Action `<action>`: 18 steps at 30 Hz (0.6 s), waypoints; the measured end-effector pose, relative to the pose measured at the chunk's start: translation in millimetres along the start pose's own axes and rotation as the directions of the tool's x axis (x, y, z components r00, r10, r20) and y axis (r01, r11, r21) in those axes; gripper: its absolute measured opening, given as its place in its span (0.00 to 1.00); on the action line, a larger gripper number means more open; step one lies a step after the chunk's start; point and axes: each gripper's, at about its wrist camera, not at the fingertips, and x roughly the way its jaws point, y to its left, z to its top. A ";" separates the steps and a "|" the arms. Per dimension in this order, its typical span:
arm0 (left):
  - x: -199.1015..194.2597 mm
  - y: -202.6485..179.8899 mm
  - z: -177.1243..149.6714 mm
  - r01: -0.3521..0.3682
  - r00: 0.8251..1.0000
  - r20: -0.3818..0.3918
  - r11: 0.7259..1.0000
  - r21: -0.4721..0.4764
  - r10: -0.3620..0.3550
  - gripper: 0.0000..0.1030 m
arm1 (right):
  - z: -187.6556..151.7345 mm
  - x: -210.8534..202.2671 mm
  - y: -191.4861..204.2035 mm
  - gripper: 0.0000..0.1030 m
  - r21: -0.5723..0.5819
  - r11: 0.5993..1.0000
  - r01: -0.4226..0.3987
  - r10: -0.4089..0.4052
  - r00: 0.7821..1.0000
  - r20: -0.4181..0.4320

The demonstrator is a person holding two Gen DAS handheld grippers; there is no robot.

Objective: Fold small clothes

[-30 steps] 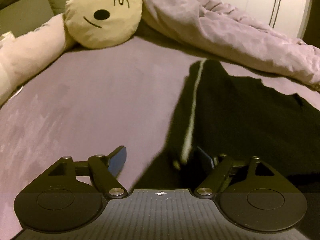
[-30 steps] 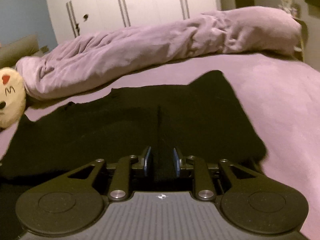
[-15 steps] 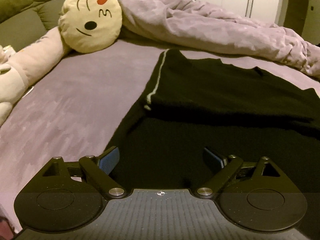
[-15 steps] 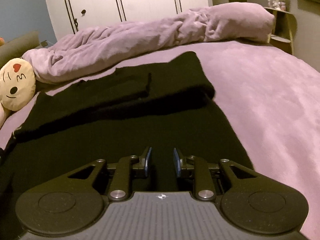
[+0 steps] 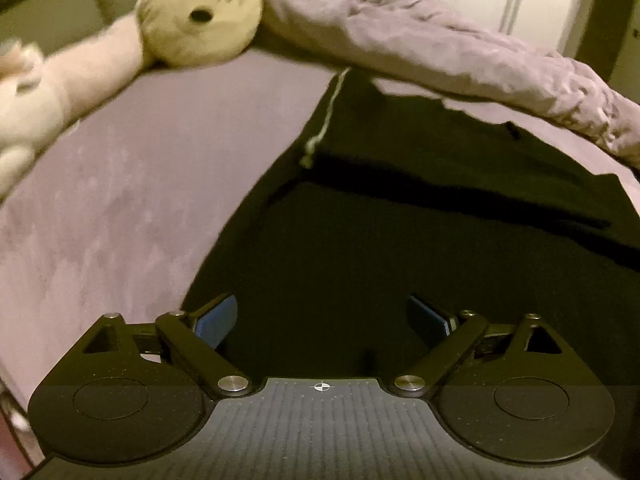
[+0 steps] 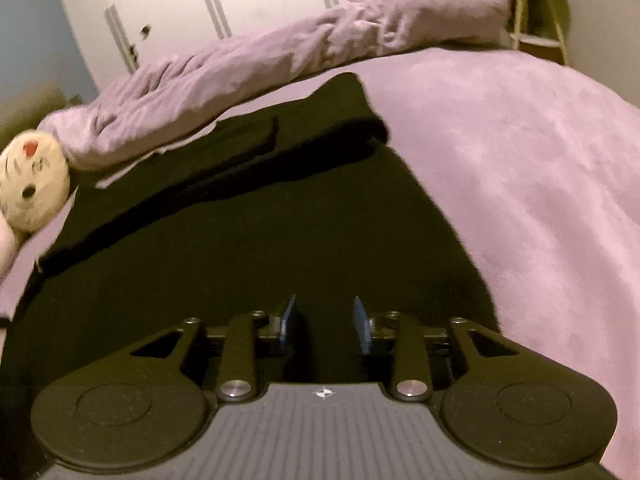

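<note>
A black garment lies on the purple bed, its far part folded back over the near part; a thin white stripe runs along its left edge. It also shows in the right wrist view, with the folded layer at the back. My left gripper is wide open and empty, low over the garment's near left part. My right gripper stands partly open over the garment's near right part, with nothing between its blue pads.
The purple bed cover spreads to the right and left. A rumpled purple duvet lies along the far side. A yellow round plush face and a pink plush toy sit at far left. White wardrobe doors stand behind.
Both grippers have let go of the folded-over part and pulled back toward the near edge. The right gripper's jaws have opened a little wider. The garment now lies doubled.
</note>
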 end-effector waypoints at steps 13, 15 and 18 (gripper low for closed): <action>46.4 -14.8 12.6 0.091 0.996 0.006 0.983 -0.158 -0.092 0.93 | -0.2 26.4 -20.1 0.44 0.130 0.989 -0.076 0.064 0.994 0.093; 61.7 -29.4 26.0 0.120 0.993 0.001 0.977 -0.178 -0.122 0.93 | -5.0 30.1 -15.4 0.57 0.099 0.992 -0.080 0.066 0.989 0.135; 84.8 -62.3 44.5 0.164 0.986 -0.005 0.968 -0.190 -0.168 0.92 | -16.8 34.0 -1.2 0.71 -0.005 0.998 -0.055 0.055 0.981 0.188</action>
